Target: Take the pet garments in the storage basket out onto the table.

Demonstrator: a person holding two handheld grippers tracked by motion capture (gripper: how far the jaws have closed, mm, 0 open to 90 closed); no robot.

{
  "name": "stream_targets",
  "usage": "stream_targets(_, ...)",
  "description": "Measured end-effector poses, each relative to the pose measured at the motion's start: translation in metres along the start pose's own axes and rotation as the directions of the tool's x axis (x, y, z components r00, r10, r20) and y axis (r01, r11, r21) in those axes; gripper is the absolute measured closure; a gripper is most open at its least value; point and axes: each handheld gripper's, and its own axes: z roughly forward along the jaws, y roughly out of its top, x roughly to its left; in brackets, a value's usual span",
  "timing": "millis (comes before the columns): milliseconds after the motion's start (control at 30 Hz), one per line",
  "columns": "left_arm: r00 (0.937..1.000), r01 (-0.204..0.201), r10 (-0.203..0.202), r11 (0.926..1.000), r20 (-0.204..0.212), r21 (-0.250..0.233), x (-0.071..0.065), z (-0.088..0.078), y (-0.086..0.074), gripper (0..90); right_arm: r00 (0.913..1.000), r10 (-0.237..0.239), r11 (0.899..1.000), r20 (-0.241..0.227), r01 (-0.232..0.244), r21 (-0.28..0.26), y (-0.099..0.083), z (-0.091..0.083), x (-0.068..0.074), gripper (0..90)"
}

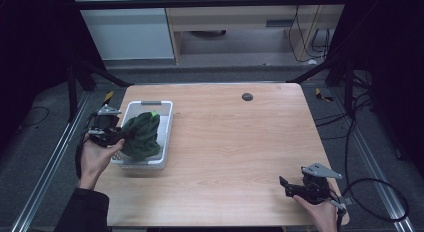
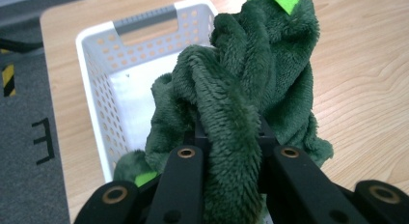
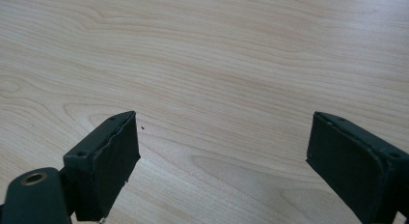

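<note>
Your green cloth (image 1: 142,136) hangs bunched over the white basket (image 1: 166,121) at centre left of the high view, pinched in your left gripper (image 1: 114,135). Part drapes past the basket's right rim, so it may spill onto the table (image 1: 240,142) when released. Your right gripper (image 1: 290,188), lower right, sits empty with jaws wide.

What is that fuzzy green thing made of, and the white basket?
The green cloth looks like soft plush fleece: thick, fuzzy pile, folding limply from the left tool. The basket looks like hard, smooth white plastic with rows of punched holes.
</note>
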Motion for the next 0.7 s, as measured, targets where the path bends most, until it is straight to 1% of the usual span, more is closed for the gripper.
stream_targets(33,1.0000,0.000,0.000,1.0000,0.000,0.000,0.000,0.000,0.000,80.1,1.0000,0.006,1.000,-0.001,-0.006,-0.001,0.000,0.000,0.000,11.2)
stream_targets(100,1.0000,-0.009,0.009,0.9998,0.000,-0.017,-0.002,-0.008,0.006,80.1,0.9999,0.011,1.000,-0.004,-0.011,0.001,0.001,-0.001,0.000,11.2)
stream_targets(167,0.9999,-0.016,0.016,0.9996,-0.001,-0.025,-0.004,-0.013,0.010,80.1,0.9999,0.012,1.000,0.000,-0.012,-0.002,0.000,-0.001,0.001,11.3)
stream_targets(200,0.9999,-0.016,0.016,0.9996,-0.001,-0.025,-0.004,-0.013,0.010,80.1,1.0000,0.002,1.000,0.004,-0.002,-0.007,0.000,-0.001,0.000,11.3)
stream_targets(233,0.9997,-0.025,0.025,0.9992,0.001,-0.031,-0.007,-0.017,0.014,80.2,1.0000,0.002,1.000,0.002,-0.002,-0.009,0.001,-0.002,0.000,11.3)
stream_targets(267,0.9997,-0.025,0.025,0.9992,0.001,-0.031,-0.007,-0.017,0.014,80.2,1.0000,0.002,1.000,0.002,-0.002,-0.009,0.001,-0.002,0.000,11.3)
stream_targets(333,0.9992,-0.039,0.039,0.9982,0.006,-0.046,-0.010,-0.023,0.019,80.1,1.0000,0.001,1.000,0.005,-0.001,-0.012,0.000,-0.002,-0.001,11.3)
stream_targets(467,0.9988,-0.048,0.048,0.9973,0.010,-0.055,-0.013,-0.029,0.023,80.1,1.0000,-0.001,1.000,0.006,0.001,-0.011,0.000,-0.002,-0.001,11.3)
stream_targets(500,0.9986,-0.050,0.051,0.9968,0.016,-0.062,-0.014,-0.033,0.025,80.2,1.0000,-0.001,1.000,0.008,0.001,-0.012,0.000,-0.002,-0.001,11.3)
stream_targets(633,0.9980,-0.056,0.058,0.9961,0.026,-0.068,-0.016,-0.039,0.028,80.2,1.0000,-0.002,1.000,0.009,0.002,-0.013,0.000,-0.003,-0.001,11.3)
stream_targets(700,0.9977,-0.059,0.061,0.9955,0.031,-0.074,-0.019,-0.041,0.029,80.2,1.0000,0.006,1.000,0.005,-0.006,-0.012,0.001,-0.004,0.000,11.3)
